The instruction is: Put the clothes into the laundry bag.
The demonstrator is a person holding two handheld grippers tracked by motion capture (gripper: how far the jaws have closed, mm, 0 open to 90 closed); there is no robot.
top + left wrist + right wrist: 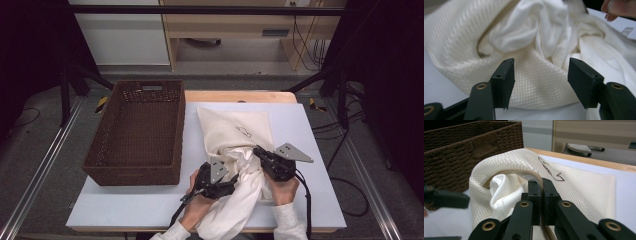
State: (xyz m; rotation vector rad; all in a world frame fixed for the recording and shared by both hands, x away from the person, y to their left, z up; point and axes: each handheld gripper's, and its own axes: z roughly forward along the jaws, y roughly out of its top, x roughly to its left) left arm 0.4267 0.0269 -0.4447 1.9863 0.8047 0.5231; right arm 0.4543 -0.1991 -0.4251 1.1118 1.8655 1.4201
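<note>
Right now my right gripper (541,195) pinches the zippered rim of the mesh bag (235,131) lying mid-table, white cloth (237,200) spilling from its mouth toward me. My left gripper (541,80) sits spread just before the mesh. Beside it stands the wicker basket (137,131).

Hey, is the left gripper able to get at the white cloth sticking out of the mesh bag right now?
Probably yes. The left gripper is open, right beside the white cloth, with nothing between them. The right gripper is shut on the mesh bag at its zipper edge, holding the mouth up.
</note>
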